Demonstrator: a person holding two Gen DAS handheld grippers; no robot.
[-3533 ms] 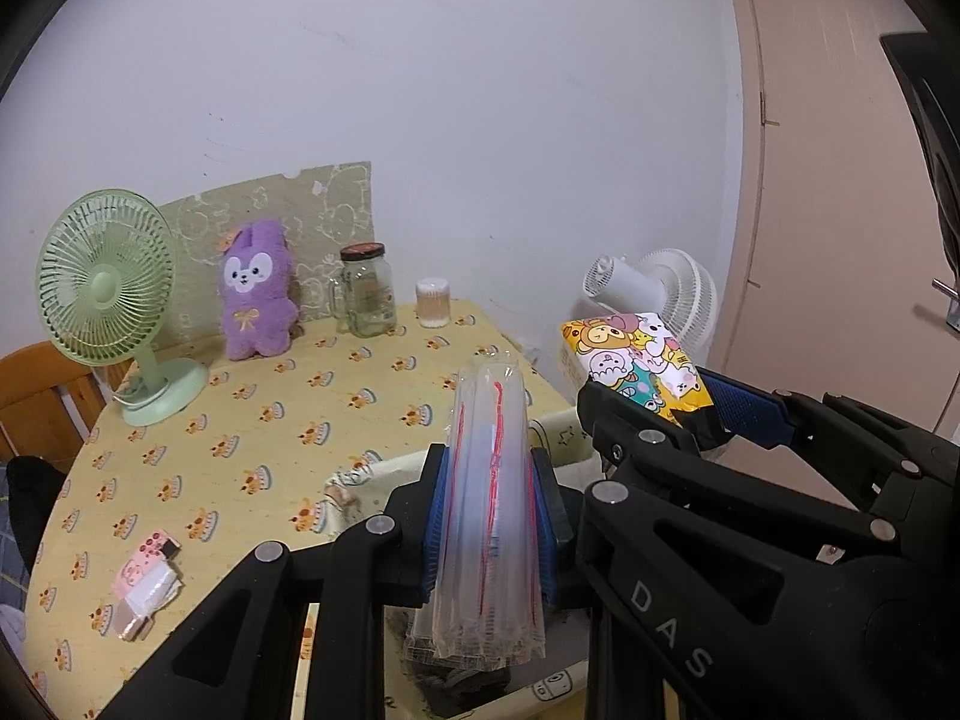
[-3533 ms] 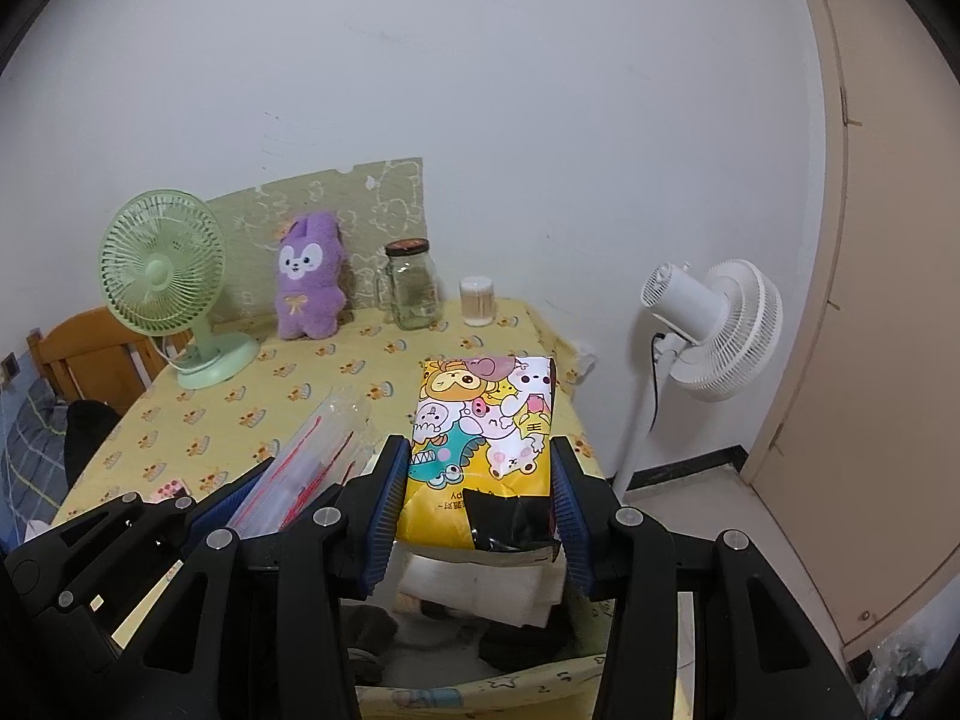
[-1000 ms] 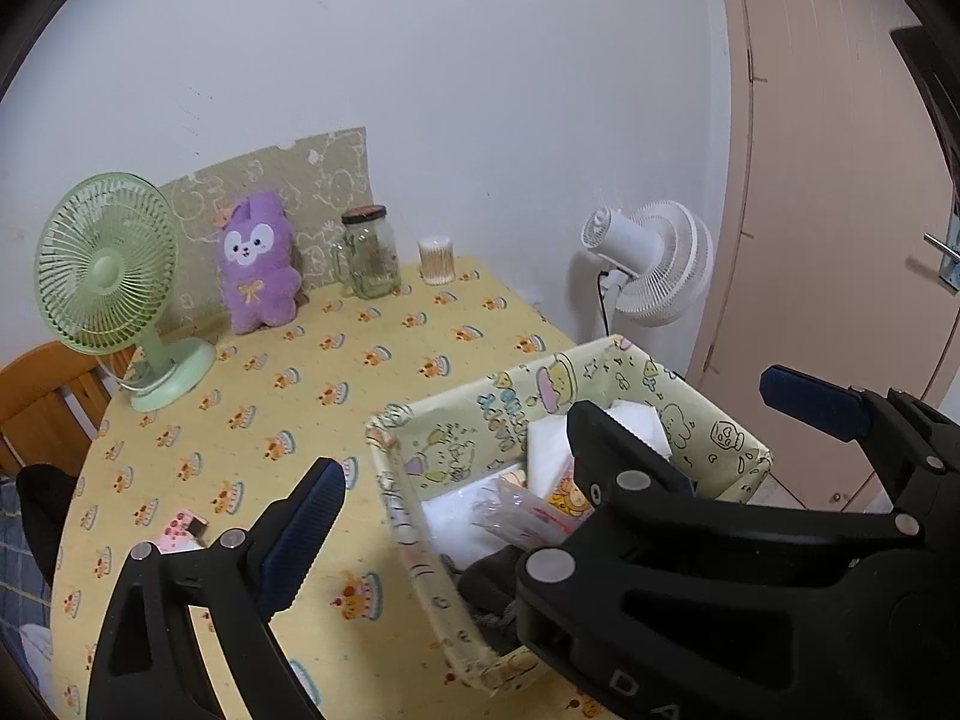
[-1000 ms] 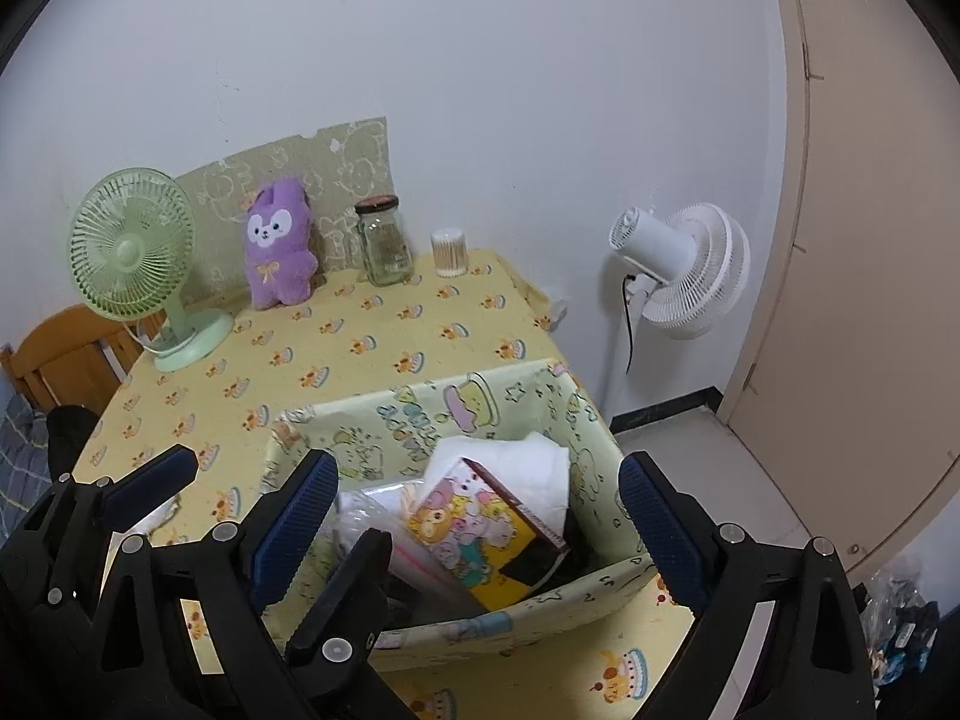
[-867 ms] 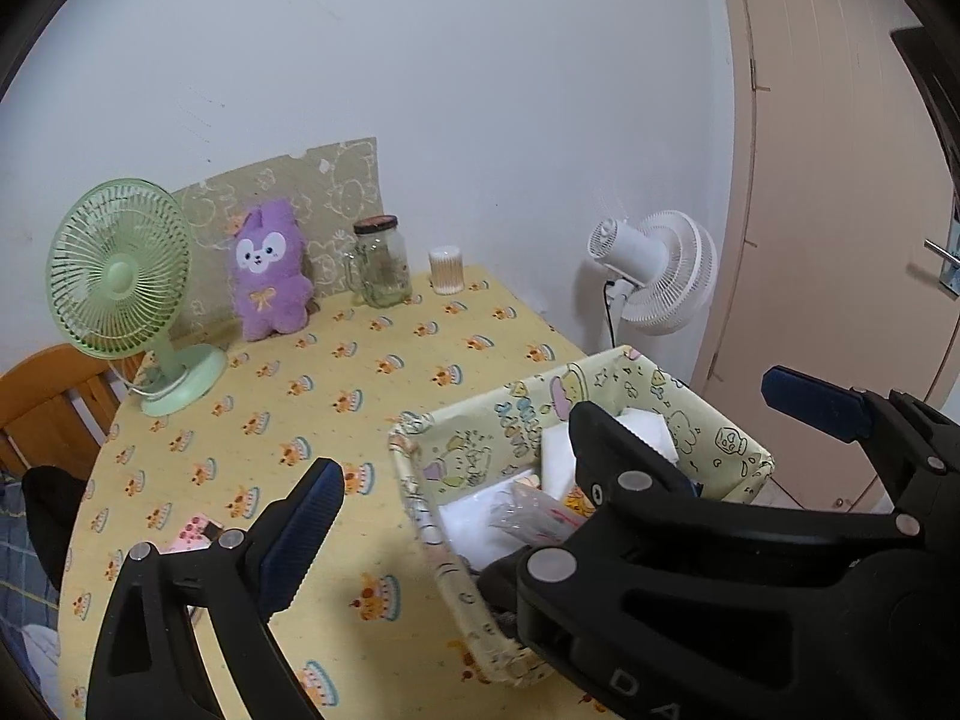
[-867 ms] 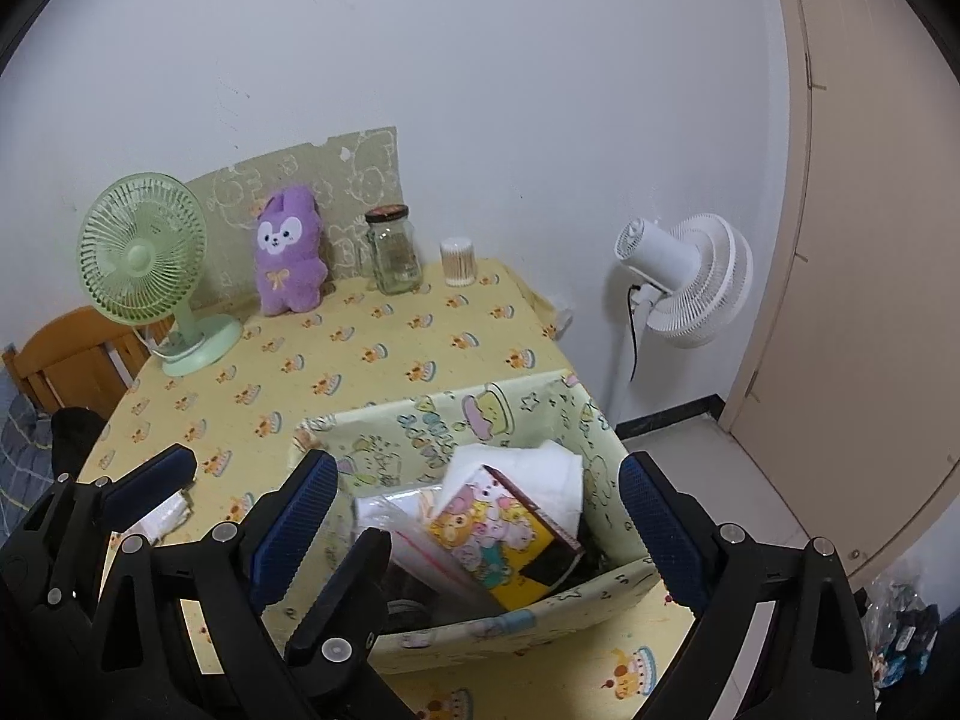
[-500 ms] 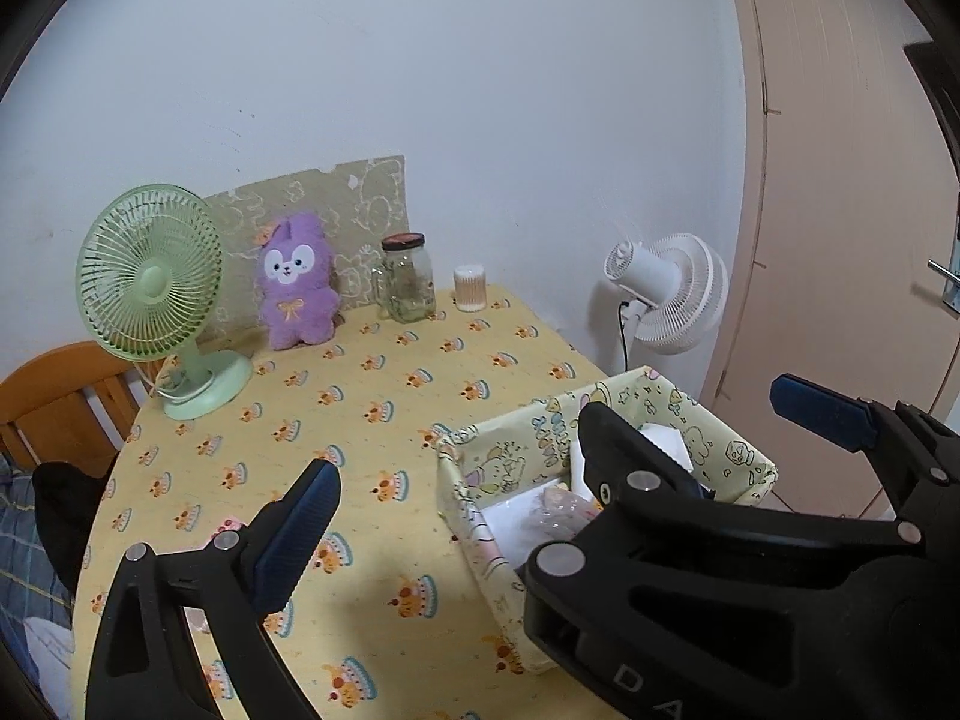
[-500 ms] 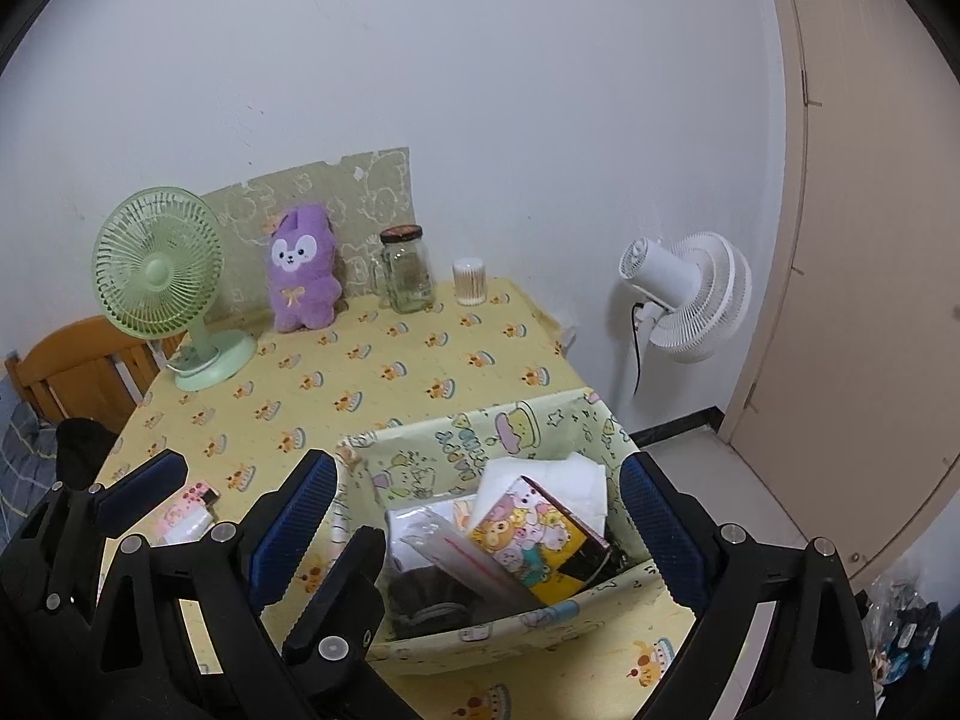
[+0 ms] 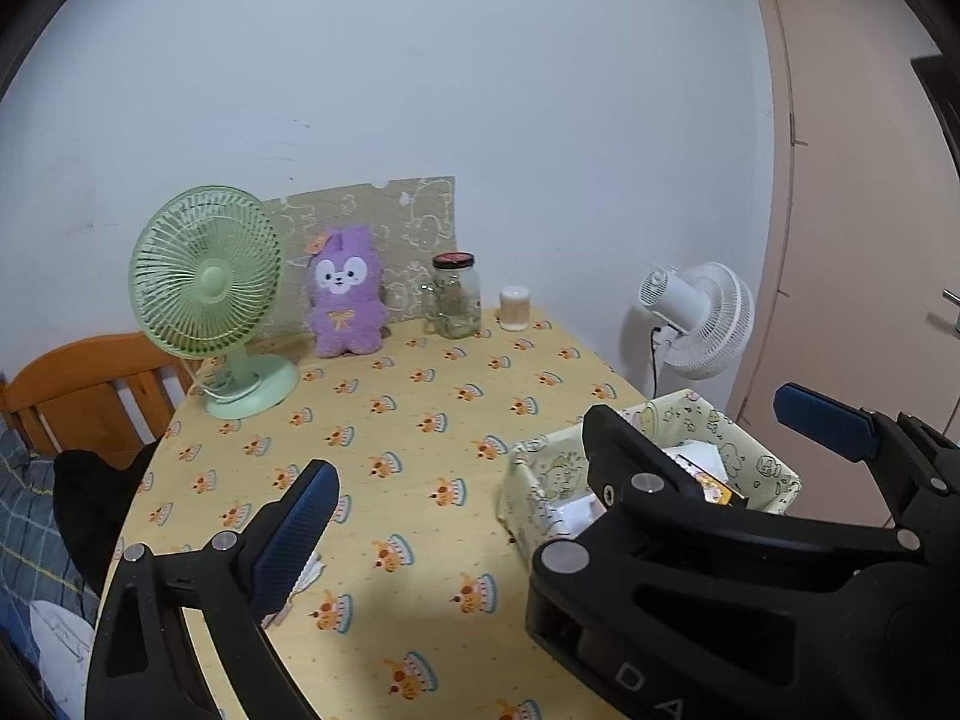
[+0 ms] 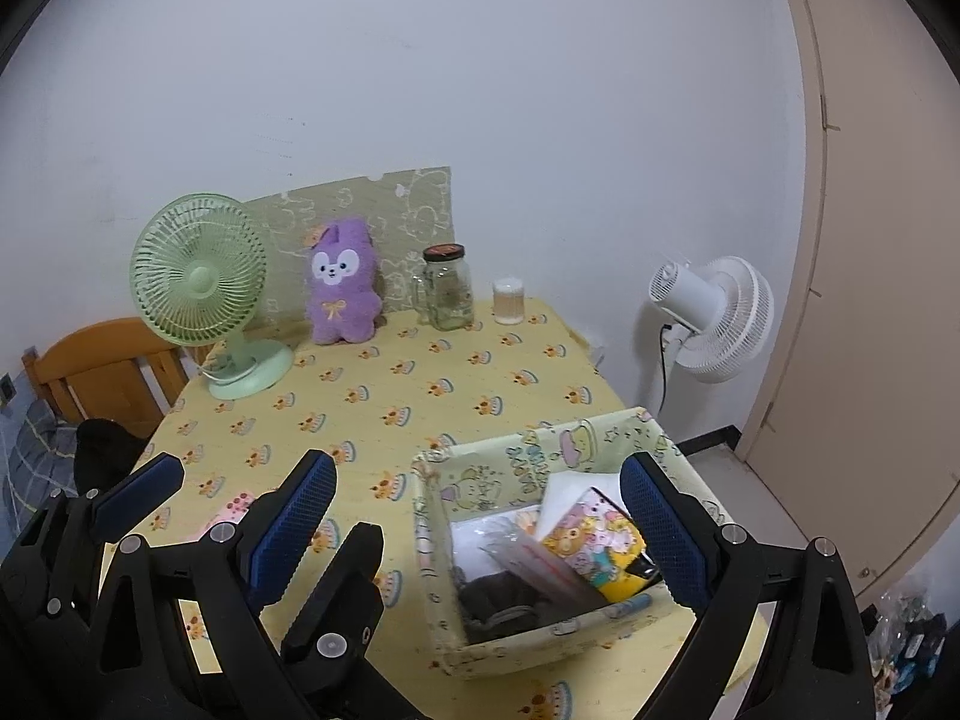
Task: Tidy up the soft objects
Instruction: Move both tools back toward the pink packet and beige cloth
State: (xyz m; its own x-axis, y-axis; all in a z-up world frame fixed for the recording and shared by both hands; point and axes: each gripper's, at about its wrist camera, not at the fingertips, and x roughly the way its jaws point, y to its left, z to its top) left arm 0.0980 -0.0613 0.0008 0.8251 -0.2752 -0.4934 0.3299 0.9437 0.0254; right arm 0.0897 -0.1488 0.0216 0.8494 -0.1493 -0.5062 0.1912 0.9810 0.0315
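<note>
A pale yellow-green fabric basket (image 10: 528,456) stands at the table's near right corner. Inside lie a colourful cartoon pack (image 10: 600,540), a clear red-striped plastic bag (image 10: 534,558), a white sheet and something dark. My right gripper (image 10: 477,528) hangs open and empty above the basket's near side. My left gripper (image 9: 558,477) is also wide open and empty, with the basket (image 9: 540,468) showing between its fingers. A purple plush rabbit (image 10: 342,288) sits upright against the back wall. A small pink packet (image 10: 225,510) lies on the cloth at the left.
A green desk fan (image 10: 204,300), a glass jar (image 10: 447,288) and a small white pot (image 10: 509,300) stand along the back. A white floor fan (image 10: 714,318) is beyond the table's right edge, a wooden chair (image 10: 102,372) at the left. Yellow patterned cloth covers the table.
Both grippers let go of the plastic bag and the cartoon pack, which now lie in the basket. Both then opened wide and drew back from the basket.
</note>
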